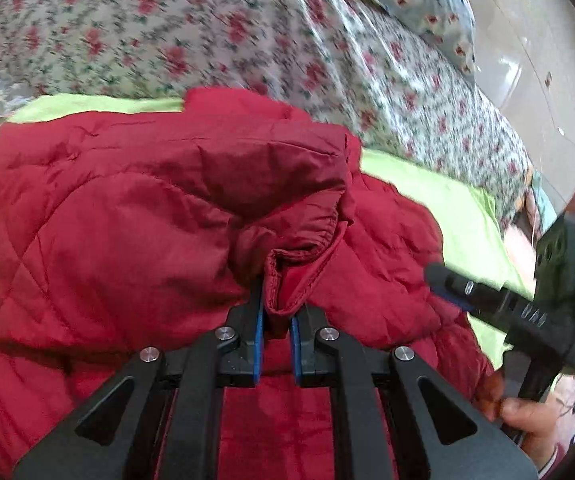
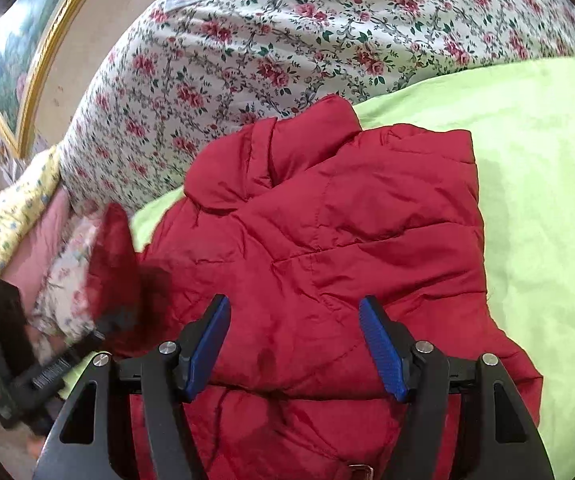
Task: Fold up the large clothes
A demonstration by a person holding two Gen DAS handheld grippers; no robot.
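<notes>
A red quilted jacket (image 1: 127, 216) lies bunched on a lime green sheet (image 1: 447, 208) on a bed. In the left wrist view my left gripper (image 1: 277, 312) is shut on the jacket's sleeve cuff (image 1: 287, 280), pinched between the blue pads. My right gripper (image 1: 447, 284) shows at the right edge, over the jacket's edge. In the right wrist view my right gripper (image 2: 293, 320) is open and empty just above the jacket (image 2: 327, 232). My left gripper (image 2: 103, 316) shows blurred at the left, holding red fabric (image 2: 111, 256).
A floral quilt (image 2: 247, 48) covers the bed behind the green sheet (image 2: 527, 160). A gold-framed picture (image 2: 19, 60) leans at the far left. Tiled floor (image 1: 527, 80) lies beyond the bed. A hand (image 1: 531, 420) holds the right gripper's handle.
</notes>
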